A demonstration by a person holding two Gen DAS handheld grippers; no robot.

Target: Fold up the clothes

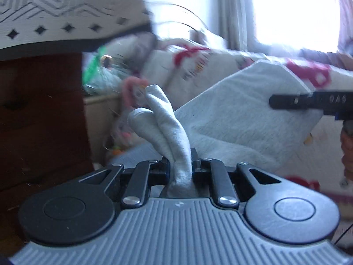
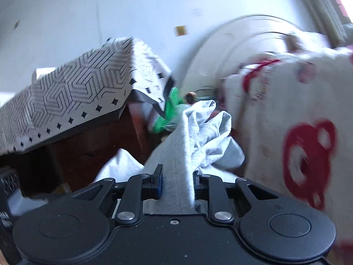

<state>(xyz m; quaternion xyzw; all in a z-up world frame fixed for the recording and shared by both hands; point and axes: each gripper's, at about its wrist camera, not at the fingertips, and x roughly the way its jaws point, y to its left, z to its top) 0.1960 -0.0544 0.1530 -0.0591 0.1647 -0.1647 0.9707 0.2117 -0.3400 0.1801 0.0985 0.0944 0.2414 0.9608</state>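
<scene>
The left gripper point(image 1: 179, 165) sits low in the middle of its own picture, and its two fingers are squeezed tight on a twisted bunch of the gray cloth point(image 1: 167, 128), which sticks up from between them. The right gripper point(image 2: 177, 181) is low in the middle of its picture too, and it is pinched on a flat strip of the same gray cloth point(image 2: 176, 154) that runs up the frame and ends in a crumpled bunch. Only the left view shows the other gripper: it comes in as a black bar at the right edge point(image 1: 308, 101), touching a wide flat part of the cloth. That view also shows a bright window point(image 1: 293, 11) at the upper right. Both views show a white blanket with red pictures point(image 2: 297, 121) on the right and a zigzag-patterned cover point(image 2: 66, 92) on the left, over dark brown wood point(image 1: 39, 121). Something green point(image 2: 172, 101) shows in the middle, too blurry to tell what it is.
</scene>
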